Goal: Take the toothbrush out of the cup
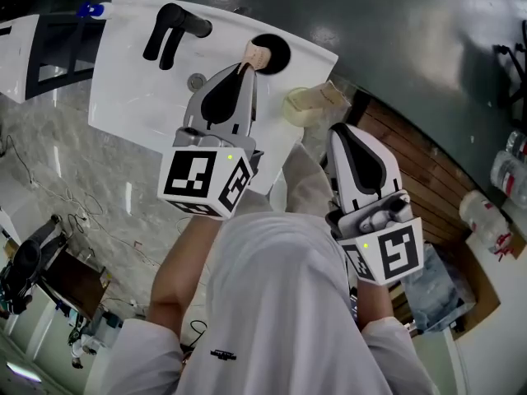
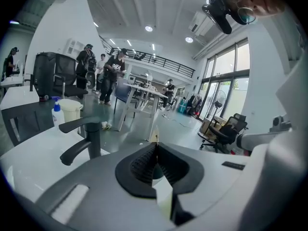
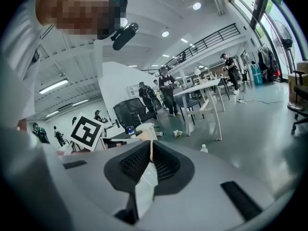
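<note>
Head view: the left gripper (image 1: pixel 244 68) reaches over the white basin top (image 1: pixel 132 89), its tips right at the pale beige toothbrush (image 1: pixel 258 56) standing in the black round cup (image 1: pixel 277 49). The black lever faucet (image 1: pixel 174 30) and cream soap block (image 1: pixel 313 105) flank it without blocking, and the right gripper (image 1: pixel 344 132) hangs off the basin. Left gripper view: jaws pressed together with only a pale sliver at the seam, so a thin pinch could let the brush slip or tip the cup. Right gripper view: jaws closed, nothing between them.
</note>
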